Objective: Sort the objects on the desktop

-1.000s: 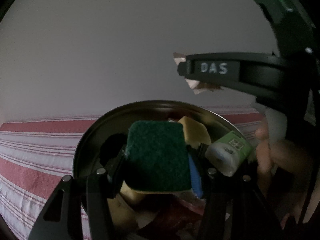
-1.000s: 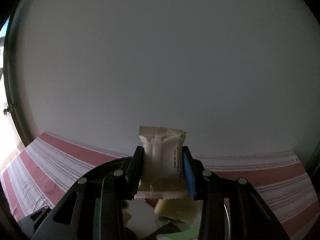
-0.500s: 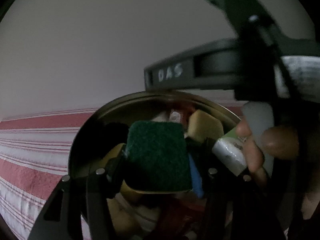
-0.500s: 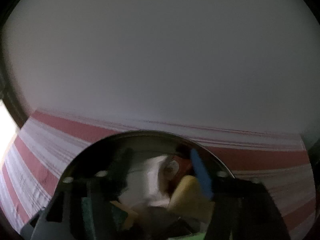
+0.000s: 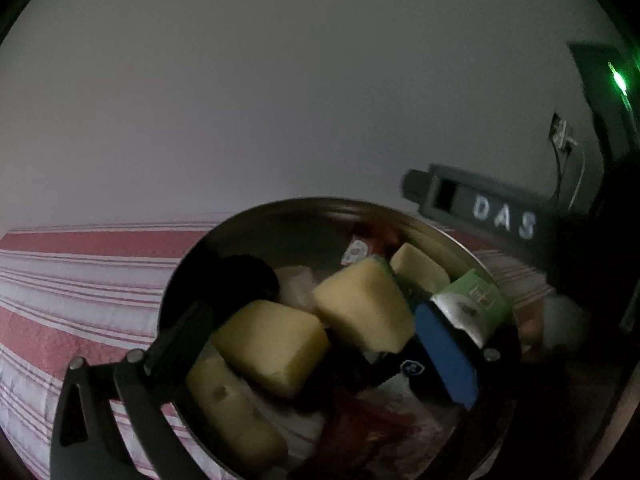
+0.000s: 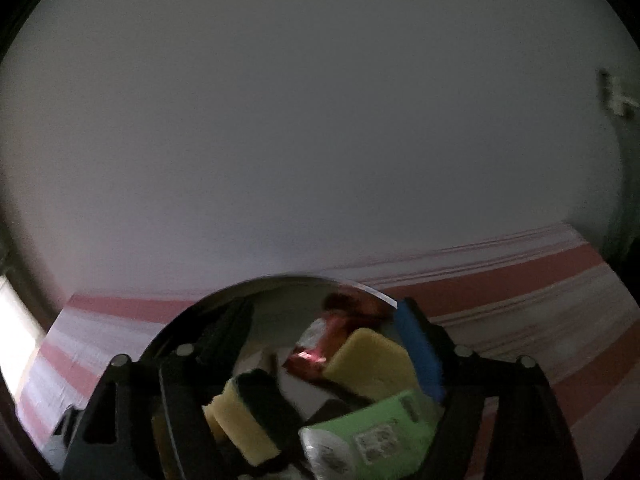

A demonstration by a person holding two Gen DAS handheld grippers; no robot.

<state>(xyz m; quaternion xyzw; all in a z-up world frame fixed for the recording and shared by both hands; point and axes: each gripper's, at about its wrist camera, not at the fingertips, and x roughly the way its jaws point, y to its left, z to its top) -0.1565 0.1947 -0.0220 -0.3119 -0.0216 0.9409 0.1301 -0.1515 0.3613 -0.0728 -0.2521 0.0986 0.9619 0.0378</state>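
Fingers wide on the left gripper (image 5: 312, 344) now, they've just been opening, and the green-backed sponge (image 5: 362, 304) they pinched a second ago has dropped yellow side up into the metal bowl (image 5: 248, 220) right ahead of them, nothing left between the pads! Across to the right gripper (image 6: 320, 348): its fingers have just been opening too, well parted and empty, and the white snack packet it carried is gone from its grip; I can't pick it out in the pile. Both deliveries look done, so the bowl on the striped surface (image 5: 60, 280) keeps filling and both hands are free for the next pick
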